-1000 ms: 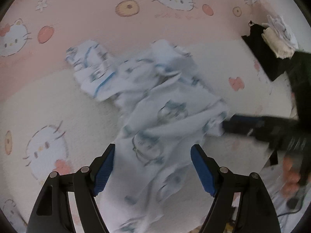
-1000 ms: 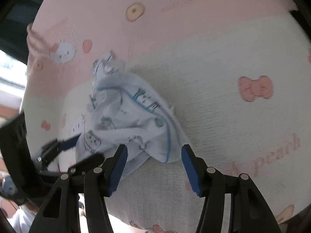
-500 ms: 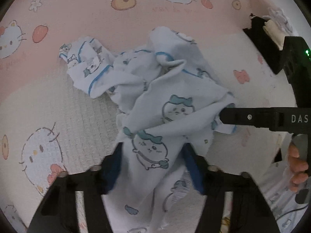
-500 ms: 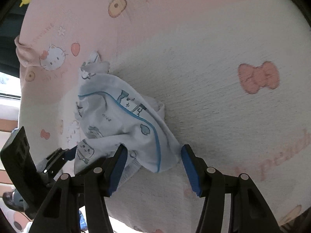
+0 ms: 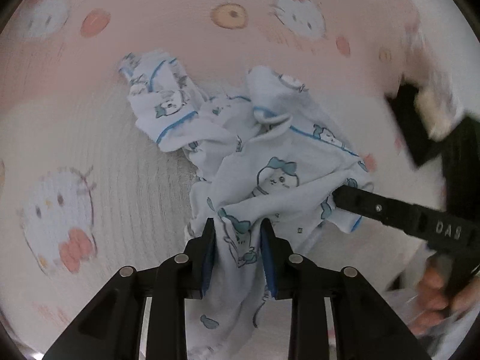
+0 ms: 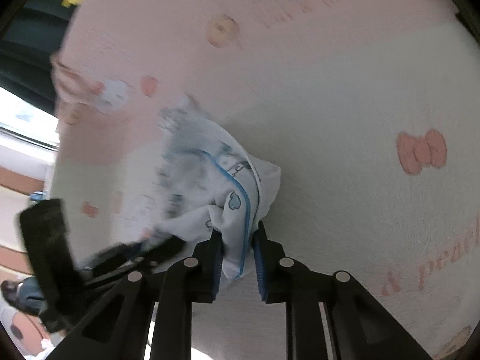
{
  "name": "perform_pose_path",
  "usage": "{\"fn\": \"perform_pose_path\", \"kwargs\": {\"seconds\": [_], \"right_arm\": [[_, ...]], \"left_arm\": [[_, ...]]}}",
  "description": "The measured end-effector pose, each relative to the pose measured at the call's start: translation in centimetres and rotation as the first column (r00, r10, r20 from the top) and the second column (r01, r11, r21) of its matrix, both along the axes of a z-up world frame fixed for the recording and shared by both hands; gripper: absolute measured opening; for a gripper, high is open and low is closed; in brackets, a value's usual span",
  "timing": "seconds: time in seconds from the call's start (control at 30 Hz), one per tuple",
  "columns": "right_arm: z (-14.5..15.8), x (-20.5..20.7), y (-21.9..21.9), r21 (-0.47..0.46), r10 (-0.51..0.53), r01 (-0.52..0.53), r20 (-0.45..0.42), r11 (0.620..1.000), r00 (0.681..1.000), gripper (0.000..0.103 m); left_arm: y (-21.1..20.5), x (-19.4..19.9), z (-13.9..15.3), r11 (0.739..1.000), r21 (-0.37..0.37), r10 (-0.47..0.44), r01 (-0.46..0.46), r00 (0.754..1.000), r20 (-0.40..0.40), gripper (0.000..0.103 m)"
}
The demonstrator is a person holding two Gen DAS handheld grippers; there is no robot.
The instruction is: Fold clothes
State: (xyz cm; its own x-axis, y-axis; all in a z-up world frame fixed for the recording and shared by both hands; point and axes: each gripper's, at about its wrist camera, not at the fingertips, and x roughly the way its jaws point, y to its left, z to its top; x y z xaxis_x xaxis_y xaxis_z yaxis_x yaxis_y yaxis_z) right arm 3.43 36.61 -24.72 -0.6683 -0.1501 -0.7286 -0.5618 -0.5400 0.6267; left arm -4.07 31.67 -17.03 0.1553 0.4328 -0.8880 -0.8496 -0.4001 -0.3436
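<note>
A crumpled white garment [image 5: 270, 162] with blue piping and small cartoon prints lies on a pink and cream blanket [image 5: 99, 150]. My left gripper [image 5: 238, 225] is shut on a bunched fold of the garment near its lower edge. In the left wrist view the right gripper [image 5: 339, 198] reaches in from the right and bites the cloth's right edge. The right wrist view shows the same garment [image 6: 216, 180], blurred on its left side. My right gripper [image 6: 238, 237] is shut on a blue-piped hem there. The left gripper [image 6: 144, 249] shows as a dark blurred shape at lower left.
The blanket [image 6: 345, 120] with cat and bow prints covers the whole surface. A black object [image 5: 420, 126] with a pale cloth on it sits at the right edge. A person's hand [image 5: 435, 294] holds the right gripper's handle. A window and dark edge lie at far left.
Both grippers have gone from open to shut on the garment. The left one closed on a lower fold, the right one on the blue-piped hem, and the cloth has bunched up between them.
</note>
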Motion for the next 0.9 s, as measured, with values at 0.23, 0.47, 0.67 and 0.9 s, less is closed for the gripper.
{"fn": "perform_pose_path", "kwargs": {"seconds": [0.23, 0.47, 0.67, 0.9], "right_arm": [[2.0, -0.6, -0.1, 0.027, -0.003, 0.006, -0.120, 1.000, 0.993, 0.018], [1.7, -2.5, -0.5, 0.012, 0.010, -0.009, -0.117, 1.000, 0.993, 0.018], [2.5, -3.1, 0.0, -0.009, -0.010, 0.009, -0.133, 1.000, 0.991, 0.018], [2.5, -2.5, 0.9, -0.089, -0.055, 0.038, -0.189, 0.995, 0.980, 0.018]], "left_arm": [[-0.3, -1.1, 3.4, 0.989, 0.140, 0.037, -0.043, 0.998, 0.046, 0.061], [1.0, 1.6, 1.6, 0.980, 0.126, -0.135, 0.157, 0.977, -0.166, 0.061], [2.1, 2.5, 1.0, 0.979, 0.063, -0.181, 0.193, 0.970, -0.160, 0.061], [4.2, 1.3, 1.5, 0.987, 0.095, -0.117, 0.133, 0.980, -0.159, 0.061]]}}
